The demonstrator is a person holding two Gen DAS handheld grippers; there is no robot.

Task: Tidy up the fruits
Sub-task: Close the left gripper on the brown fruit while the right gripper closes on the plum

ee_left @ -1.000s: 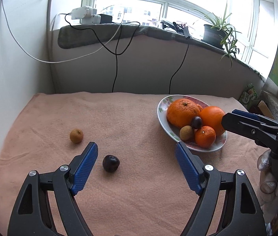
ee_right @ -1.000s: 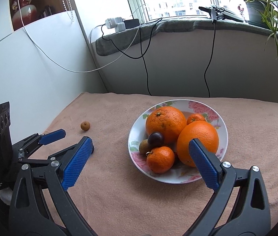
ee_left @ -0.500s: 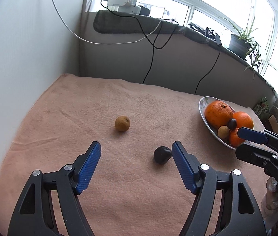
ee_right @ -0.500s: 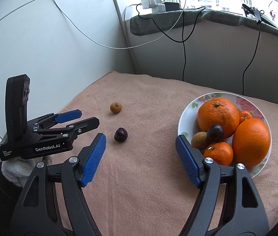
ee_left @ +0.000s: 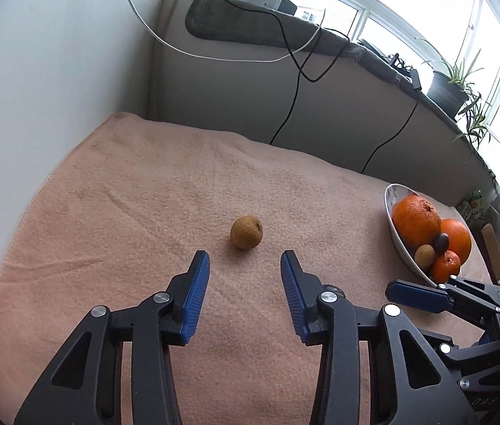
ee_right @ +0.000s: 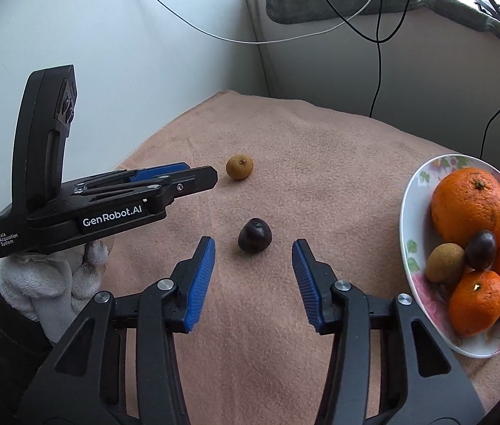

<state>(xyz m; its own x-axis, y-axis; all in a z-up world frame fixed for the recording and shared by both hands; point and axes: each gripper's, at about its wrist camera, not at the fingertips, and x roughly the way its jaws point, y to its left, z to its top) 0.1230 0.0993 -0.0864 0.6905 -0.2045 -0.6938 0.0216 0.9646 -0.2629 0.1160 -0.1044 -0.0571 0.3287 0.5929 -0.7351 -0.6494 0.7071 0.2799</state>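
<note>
Left hand-held gripper (ee_left: pixel 245 272): your jaws have just been closing, still apart and empty, just short of the brown fruit (ee_left: pixel 246 232).
Right hand-held gripper (ee_right: pixel 253 258): likewise just narrowing, spread, nothing pinched; the dark plum (ee_right: pixel 254 235) lies just ahead.
Floral plate (ee_right: pixel 413 248): right of the plum on the towel-covered surface (ee_right: pixel 320 163), holding oranges.

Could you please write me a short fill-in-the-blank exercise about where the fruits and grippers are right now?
1. The left gripper points at the loose ____ fruit.
2. The dark plum lies ahead of the ____ gripper's fingers.
3. The oranges sit in the flowered ____.
4. Both loose fruits rest on the pink ____.

Missing words: brown; right; bowl; towel
</note>
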